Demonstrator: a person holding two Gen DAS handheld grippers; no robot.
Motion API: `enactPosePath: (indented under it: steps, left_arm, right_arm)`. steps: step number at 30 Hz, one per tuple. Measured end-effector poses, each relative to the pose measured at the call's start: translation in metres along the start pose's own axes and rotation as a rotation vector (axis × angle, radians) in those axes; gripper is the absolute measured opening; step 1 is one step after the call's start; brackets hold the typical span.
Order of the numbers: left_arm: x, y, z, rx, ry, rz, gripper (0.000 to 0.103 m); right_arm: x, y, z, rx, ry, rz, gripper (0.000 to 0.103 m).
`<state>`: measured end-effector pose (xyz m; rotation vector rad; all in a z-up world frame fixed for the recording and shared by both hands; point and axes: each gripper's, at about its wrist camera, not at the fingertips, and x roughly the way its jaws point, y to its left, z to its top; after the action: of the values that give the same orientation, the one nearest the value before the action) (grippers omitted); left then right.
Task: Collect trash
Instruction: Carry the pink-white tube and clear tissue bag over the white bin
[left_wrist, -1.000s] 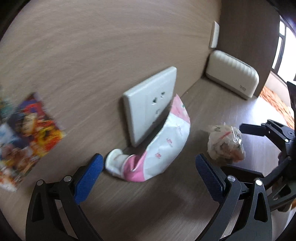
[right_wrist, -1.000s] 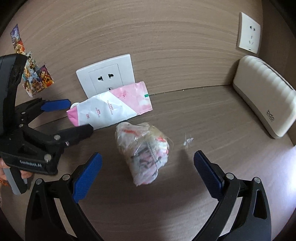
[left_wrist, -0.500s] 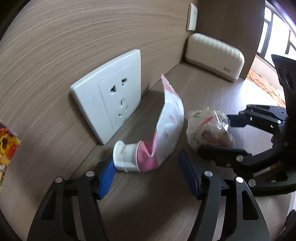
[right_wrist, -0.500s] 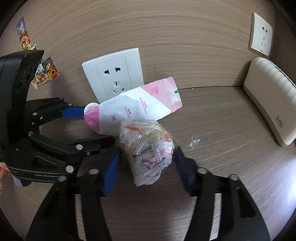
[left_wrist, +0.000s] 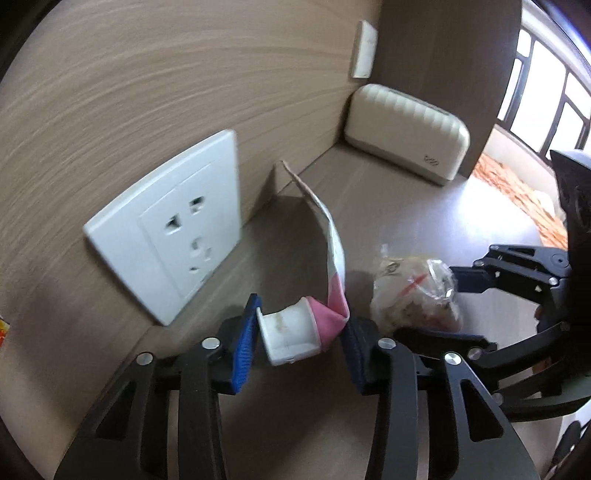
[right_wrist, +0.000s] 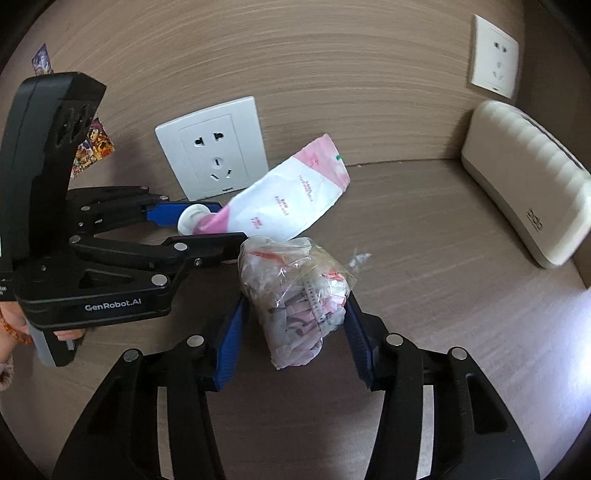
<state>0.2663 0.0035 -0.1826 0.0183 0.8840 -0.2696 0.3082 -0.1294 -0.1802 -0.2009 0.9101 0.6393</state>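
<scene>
A squeezed pink and white tube with a white cap lies on the brown tabletop by the wall; it also shows in the right wrist view. My left gripper is shut on its cap end. A clear plastic bag of crumpled trash sits just right of the tube; it shows in the left wrist view too. My right gripper is shut on this bag, blue pads pressing both sides.
A white wall socket stands just behind the tube. A cream ribbed box sits at the far right by the wall, with a second socket above it. Colourful stickers are on the wall at left.
Both grippers moved forward and closed. The left went from wide open around the tube to shut on its cap end. The right closed on the trash bag.
</scene>
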Motion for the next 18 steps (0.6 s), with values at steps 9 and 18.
enactPosePath:
  steps: [9, 18]
  left_arm:
    - [-0.016, -0.024, -0.003, 0.009, -0.032, 0.009, 0.04]
    - [-0.052, -0.049, -0.004, -0.003, -0.051, 0.028, 0.04]
  right_arm:
    - [-0.025, 0.002, 0.006, 0.048, -0.059, -0.03, 0.051]
    - [-0.097, -0.011, -0.022, 0.125, -0.147, -0.081, 0.051]
